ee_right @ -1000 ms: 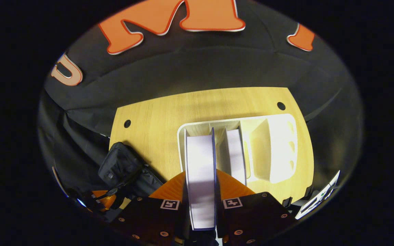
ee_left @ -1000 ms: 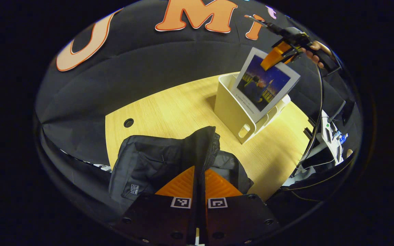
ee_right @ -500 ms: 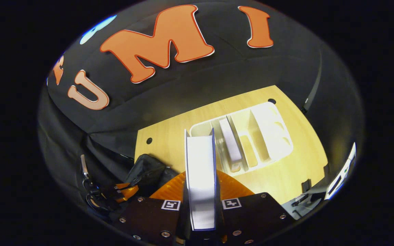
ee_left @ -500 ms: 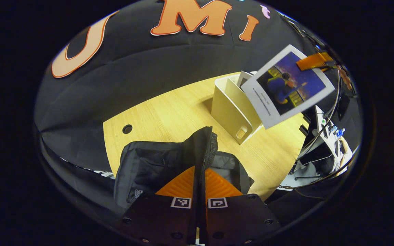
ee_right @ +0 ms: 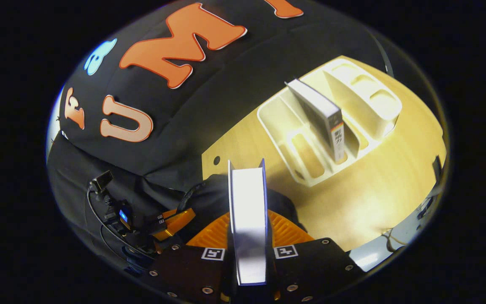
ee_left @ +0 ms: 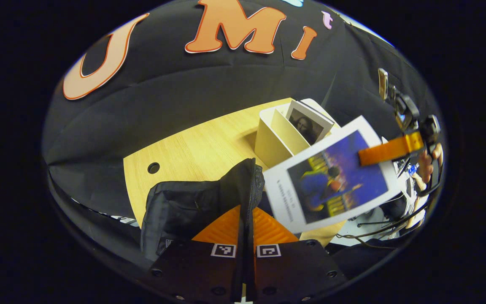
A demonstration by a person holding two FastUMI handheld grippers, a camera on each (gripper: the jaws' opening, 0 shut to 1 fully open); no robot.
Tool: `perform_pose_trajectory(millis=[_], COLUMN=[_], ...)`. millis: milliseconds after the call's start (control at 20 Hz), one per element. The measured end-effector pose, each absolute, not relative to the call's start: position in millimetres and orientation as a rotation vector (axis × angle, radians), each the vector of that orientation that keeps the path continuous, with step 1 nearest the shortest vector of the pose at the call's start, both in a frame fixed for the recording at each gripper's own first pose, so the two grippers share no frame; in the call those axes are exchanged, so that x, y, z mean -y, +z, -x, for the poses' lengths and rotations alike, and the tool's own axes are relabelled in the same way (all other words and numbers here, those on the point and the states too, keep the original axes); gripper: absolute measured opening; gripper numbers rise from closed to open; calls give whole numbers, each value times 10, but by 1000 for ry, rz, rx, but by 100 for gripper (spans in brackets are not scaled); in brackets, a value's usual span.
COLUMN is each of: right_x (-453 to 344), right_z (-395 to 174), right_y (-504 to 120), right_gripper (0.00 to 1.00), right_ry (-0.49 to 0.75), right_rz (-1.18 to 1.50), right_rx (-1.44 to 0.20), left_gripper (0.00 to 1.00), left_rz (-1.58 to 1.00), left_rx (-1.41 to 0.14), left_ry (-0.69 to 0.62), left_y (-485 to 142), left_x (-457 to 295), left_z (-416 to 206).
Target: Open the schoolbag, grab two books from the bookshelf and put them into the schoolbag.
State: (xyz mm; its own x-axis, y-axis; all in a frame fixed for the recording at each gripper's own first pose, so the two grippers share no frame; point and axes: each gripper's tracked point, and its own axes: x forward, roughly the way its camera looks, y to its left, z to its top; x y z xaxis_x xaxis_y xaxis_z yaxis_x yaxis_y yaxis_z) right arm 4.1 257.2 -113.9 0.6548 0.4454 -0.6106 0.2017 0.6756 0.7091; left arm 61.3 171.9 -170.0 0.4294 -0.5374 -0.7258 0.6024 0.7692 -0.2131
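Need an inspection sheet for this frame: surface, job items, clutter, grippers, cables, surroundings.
Surface: light wooden table, with a round hole.
Job's things: black fabric schoolbag, edge lifted; blue-cover book in the air beside it; cream plastic bookshelf with a second book standing in it.
Clutter: nothing seen on the table.
Grippers: left gripper jaws closed on the schoolbag's zipper edge; right gripper jaws closed on the blue-cover book.
Cables: black cables hang past the table's edge.
Surroundings: black cloth wall; a hand holds the right gripper.

I see a pale wood-grain worktop [ee_left: 192,147] with a round cable hole [ee_left: 153,167], black cloth wall [ee_left: 175,88] draped behind and around it.
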Motion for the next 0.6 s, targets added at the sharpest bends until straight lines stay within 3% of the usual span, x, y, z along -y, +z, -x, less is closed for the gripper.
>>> perform_pose_trajectory(millis=[600], right_x=[-3889], right_z=[-695], right_y=[-2238], right_gripper=[28], right_ry=[275], right_rz=[-969], right_rx=[-885], left_gripper=[4], left_rz=[-1], left_rx=[-865], left_ry=[-730], left_y=[-1653], left_x=[-1514], left_z=[-447])
